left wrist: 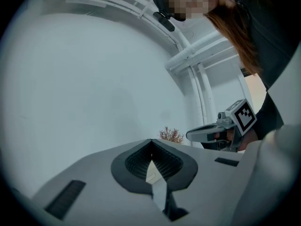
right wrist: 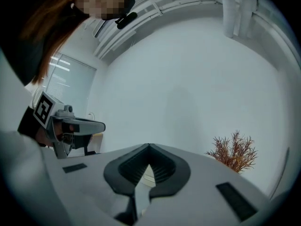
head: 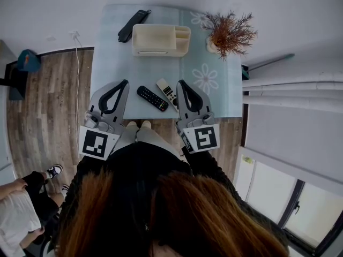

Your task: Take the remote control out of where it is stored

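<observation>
Head view: worktop (head: 139, 71) with a pale blue flower-print cloth. Black remote (head: 152, 98) and white remote (head: 166, 91) lie flat near the front edge, side by side, both angled, out of the organizer. Both sit between the two tongs, and the white one is just beside the right tongs (head: 180, 83). Left tongs (head: 125, 83) are off to the left of the black remote, not touching it. Cream organizer (head: 161, 39) stands at the far middle, well apart from the two remotes; can't tell what is in its compartments. A long black handset (head: 134, 24) lies just beside the organizer's far left corner. Dried reddish plant (head: 230, 33) at the far right corner. Wood floor (head: 48, 100) to the left, and a bystander (head: 21, 208) at bottom left.

Left gripper view: tips together, nothing between them, pointing about level at a plain wall.

Right gripper view: tips together too, nothing held, with the plant off to the right. Each gripper view shows the other tongs at its side.
</observation>
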Demonstrator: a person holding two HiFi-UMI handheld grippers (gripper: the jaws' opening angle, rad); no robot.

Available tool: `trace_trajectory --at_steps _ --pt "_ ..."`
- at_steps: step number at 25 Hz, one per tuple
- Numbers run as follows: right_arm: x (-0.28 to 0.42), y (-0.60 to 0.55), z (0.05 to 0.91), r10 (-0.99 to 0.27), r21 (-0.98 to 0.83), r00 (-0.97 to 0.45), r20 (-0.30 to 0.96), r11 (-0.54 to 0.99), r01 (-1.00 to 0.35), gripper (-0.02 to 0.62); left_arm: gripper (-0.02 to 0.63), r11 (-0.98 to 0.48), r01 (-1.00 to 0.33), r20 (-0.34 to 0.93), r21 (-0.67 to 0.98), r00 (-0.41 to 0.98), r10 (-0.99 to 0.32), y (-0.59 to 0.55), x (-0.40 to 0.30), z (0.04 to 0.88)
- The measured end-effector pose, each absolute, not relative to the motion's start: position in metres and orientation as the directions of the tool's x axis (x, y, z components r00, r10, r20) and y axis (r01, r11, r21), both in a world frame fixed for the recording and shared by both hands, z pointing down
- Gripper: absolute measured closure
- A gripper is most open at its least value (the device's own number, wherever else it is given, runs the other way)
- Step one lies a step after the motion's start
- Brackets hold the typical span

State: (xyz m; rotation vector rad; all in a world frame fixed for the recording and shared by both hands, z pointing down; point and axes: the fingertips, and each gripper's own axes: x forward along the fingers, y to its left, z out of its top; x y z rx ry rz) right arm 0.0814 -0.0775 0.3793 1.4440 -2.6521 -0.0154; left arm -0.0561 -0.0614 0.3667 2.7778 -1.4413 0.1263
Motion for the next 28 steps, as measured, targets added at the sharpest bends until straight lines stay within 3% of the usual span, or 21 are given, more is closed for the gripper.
trace_trajectory --at_steps 28 --pt "0.077 -0.061 0.325 -0.843 0.074 -0.534 0.068 0.538 -0.839 0.581 0.606 -0.61 -0.791 0.069 -0.038 0.607 -0.792 -0.06 -0.047 0.362"
